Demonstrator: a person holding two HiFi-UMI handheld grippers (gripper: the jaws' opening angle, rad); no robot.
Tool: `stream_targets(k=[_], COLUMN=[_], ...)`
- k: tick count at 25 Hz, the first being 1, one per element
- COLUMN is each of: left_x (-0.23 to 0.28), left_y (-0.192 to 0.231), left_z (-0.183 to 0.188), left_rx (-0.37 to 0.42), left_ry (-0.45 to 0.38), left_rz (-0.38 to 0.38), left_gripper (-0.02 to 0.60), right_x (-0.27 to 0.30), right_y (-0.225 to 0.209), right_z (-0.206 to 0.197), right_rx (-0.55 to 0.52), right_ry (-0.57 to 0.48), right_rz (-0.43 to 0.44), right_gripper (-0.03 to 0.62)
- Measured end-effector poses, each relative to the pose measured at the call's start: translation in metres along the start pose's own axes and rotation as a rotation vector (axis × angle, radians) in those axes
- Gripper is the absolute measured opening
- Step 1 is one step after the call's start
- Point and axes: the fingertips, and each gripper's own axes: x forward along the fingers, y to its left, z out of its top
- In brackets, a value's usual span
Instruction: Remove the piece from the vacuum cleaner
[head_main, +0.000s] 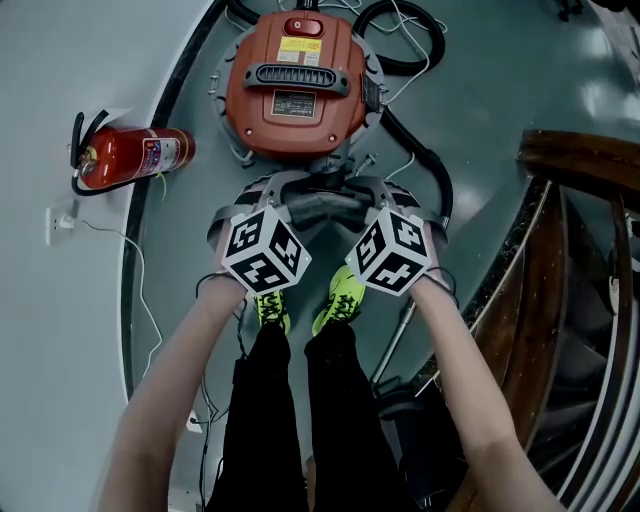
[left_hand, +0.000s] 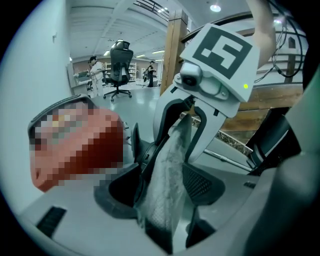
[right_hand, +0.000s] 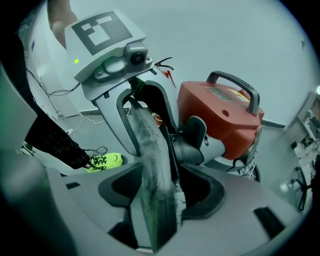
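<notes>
The red vacuum cleaner (head_main: 295, 85) lies on the grey floor, its handle facing up. Just in front of it a dusty grey flat piece (head_main: 320, 210) is held from both sides. My left gripper (head_main: 287, 207) is shut on its left end and my right gripper (head_main: 358, 207) on its right end. In the left gripper view the piece (left_hand: 167, 185) runs edge-on between the jaws towards the right gripper (left_hand: 215, 60). In the right gripper view the piece (right_hand: 152, 165) sits beside a black collar (right_hand: 189, 142) on the vacuum cleaner (right_hand: 220, 115); whether they are joined is hidden.
A red fire extinguisher (head_main: 130, 157) lies on the floor at the left. A black hose (head_main: 432, 175) curls along the vacuum's right. A wooden stair rail (head_main: 580, 160) stands at the right. The person's yellow shoes (head_main: 340, 295) and a metal tube (head_main: 395, 340) are below the grippers.
</notes>
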Motion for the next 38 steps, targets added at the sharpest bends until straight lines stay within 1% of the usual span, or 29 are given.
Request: stream_targets(k=[1, 8, 10, 14, 17, 23, 26, 28, 32, 38], left_x=[0.000, 0.000, -0.001, -0.001, -0.002, -0.004, -0.005, -0.005, -0.005, -0.005], left_y=[-0.001, -0.003, -0.003, -0.003, -0.004, -0.006, -0.011, -0.014, -0.019, -0.021], left_z=[-0.001, 0.000, -0.001, -0.002, -0.002, -0.002, -0.002, -0.003, -0.003, -0.004], left_rx=[-0.004, -0.002, 0.001, -0.001, -0.006, -0.031, -0.036, -0.024, 0.010, 0.017], left_ry=[0.002, 0.006, 0.007, 0.009, 0.011, 0.001, 0.003, 0.005, 0.009, 0.018], left_rz=[-0.011, -0.024, -0.023, -0.023, -0.027, -0.031, -0.048, -0.056, -0.060, -0.073], left_gripper=[0.275, 0.272, 0.260, 0.250, 0.244, 0.207, 0.159, 0.123, 0.077, 0.058], right_x=[0.000, -0.001, -0.002, -0.003, -0.004, -0.006, -0.006, -0.004, -0.004, -0.004], right_y=[0.000, 0.000, 0.001, 0.003, 0.003, 0.005, 0.009, 0.013, 0.017, 0.017], right_z=[0.000, 0.000, 0.001, 0.001, 0.002, 0.003, 0.003, 0.003, 0.003, 0.004], right_rx=[-0.001, -0.011, -0.016, -0.014, -0.006, 0.013, 0.004, -0.006, -0.024, -0.022], right_ry=[0.000, 0.004, 0.003, -0.002, -0.005, -0.022, -0.020, -0.015, -0.011, -0.008], right_rz=[0.006, 0.013, 0.015, 0.024, 0.022, 0.012, 0.024, 0.030, 0.027, 0.029], right_gripper=[0.252, 0.245, 0.241, 0.210, 0.204, 0.172, 0.133, 0.103, 0.074, 0.071])
